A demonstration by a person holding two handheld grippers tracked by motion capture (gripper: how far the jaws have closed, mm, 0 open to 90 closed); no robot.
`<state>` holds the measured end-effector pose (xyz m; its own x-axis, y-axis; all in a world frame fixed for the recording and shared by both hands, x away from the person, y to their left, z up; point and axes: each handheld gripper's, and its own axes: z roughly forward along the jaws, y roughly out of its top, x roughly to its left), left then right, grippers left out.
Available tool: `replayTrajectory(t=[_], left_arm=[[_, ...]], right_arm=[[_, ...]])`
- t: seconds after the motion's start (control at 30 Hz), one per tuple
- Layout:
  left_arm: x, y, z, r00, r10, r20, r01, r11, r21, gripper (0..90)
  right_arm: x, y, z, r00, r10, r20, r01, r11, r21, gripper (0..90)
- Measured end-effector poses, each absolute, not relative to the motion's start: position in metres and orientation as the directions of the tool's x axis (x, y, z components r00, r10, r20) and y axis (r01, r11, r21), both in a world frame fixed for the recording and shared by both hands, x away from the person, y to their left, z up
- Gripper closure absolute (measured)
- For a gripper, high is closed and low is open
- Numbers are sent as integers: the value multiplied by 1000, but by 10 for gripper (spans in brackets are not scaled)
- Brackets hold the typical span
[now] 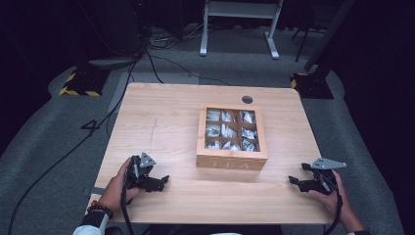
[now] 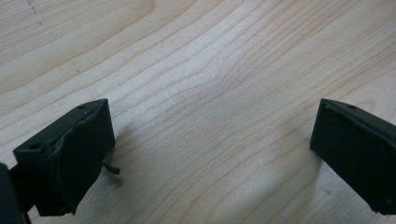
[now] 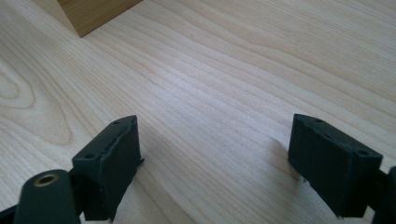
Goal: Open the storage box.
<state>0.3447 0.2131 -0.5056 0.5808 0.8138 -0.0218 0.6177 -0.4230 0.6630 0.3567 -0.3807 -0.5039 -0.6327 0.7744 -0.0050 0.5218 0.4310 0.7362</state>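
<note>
A wooden tea box (image 1: 232, 134) with a windowed lid stands shut at the table's centre right; through the glass I see several compartments of white tea bags. Its corner (image 3: 93, 14) shows at the top left of the right gripper view. My left gripper (image 1: 164, 181) rests on the table near the front left, held by a hand, pointing right. Its jaws stand wide apart over bare wood (image 2: 212, 140). My right gripper (image 1: 292, 181) rests near the front right edge, pointing left toward the box, jaws also wide apart with nothing between them (image 3: 215, 154).
The light wooden table (image 1: 161, 122) has a small round cable hole (image 1: 247, 99) behind the box. Cables trail over the grey floor at the left. A white stand (image 1: 240, 24) and black bases with yellow stripes (image 1: 80, 83) stand beyond the table.
</note>
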Motion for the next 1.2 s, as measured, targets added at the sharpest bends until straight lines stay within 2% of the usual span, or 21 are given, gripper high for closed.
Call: replayTrajectory(t=[0.1,0.13,0.5,0.8,1.2], left_arm=[[345,212,-506,578,815,-22,619,-421,662,1],[346,212,-506,583,812,-20,614,-424,666,1],[351,211,-505,618,786,-12,593,-457,663,4],[357,212,-505,662,749,-16,568,-488,662,2],[366,207,-506,669,743,-20,566,-491,663,1]], right_arm=[[356,-381,-503,-634,774,-5,525,435,732,181],[355,-382,-500,-628,778,-15,533,445,720,216],[360,-376,-477,-654,756,-28,485,447,751,244],[365,-348,-454,-712,700,-46,419,477,772,275],[376,-303,-436,-784,615,-80,346,541,767,336]])
